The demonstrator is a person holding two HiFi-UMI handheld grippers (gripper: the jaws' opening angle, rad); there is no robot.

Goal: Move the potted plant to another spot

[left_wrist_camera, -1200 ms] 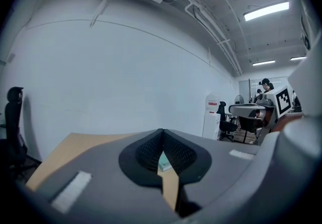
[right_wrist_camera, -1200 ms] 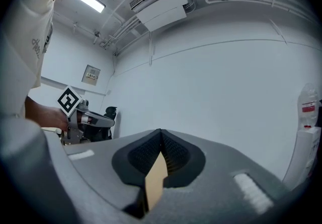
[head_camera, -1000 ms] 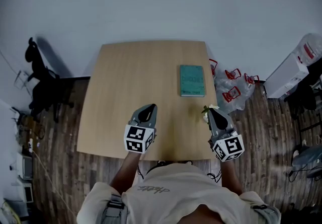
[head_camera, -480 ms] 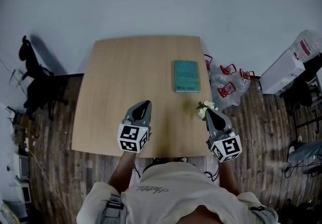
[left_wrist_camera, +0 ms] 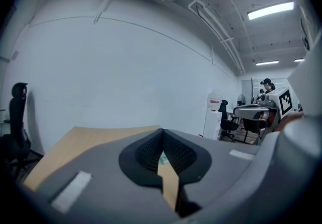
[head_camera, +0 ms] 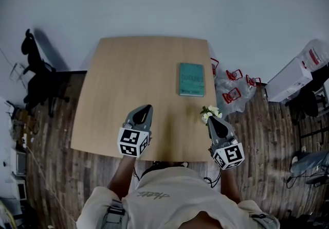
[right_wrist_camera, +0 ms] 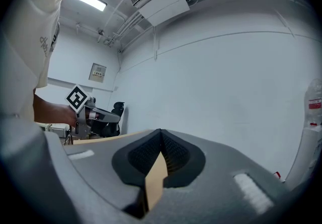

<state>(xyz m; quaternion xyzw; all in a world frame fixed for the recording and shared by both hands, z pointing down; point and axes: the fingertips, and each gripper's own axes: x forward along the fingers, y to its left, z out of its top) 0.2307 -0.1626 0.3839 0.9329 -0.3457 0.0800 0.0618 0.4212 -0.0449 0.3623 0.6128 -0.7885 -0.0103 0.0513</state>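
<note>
A small potted plant (head_camera: 209, 112) with white flowers stands near the right edge of the wooden table (head_camera: 133, 73). Its pot is hidden behind the tip of my right gripper (head_camera: 211, 119). That gripper sits just on the near side of the plant, jaws shut and nothing between them. In the right gripper view the closed jaws (right_wrist_camera: 161, 131) hide the plant. My left gripper (head_camera: 147, 107) hovers over the table's near middle, shut and empty, pads meeting (left_wrist_camera: 162, 131) in the left gripper view.
A teal book (head_camera: 191, 78) lies on the table beyond the plant. On the floor to the right are clear bags with red items (head_camera: 232, 88) and a white box (head_camera: 291, 76). A black office chair (head_camera: 36, 73) stands at the left.
My right gripper has eased slightly back toward me, so the white flowers now show ahead of its tip. The left gripper has stayed where it was.
</note>
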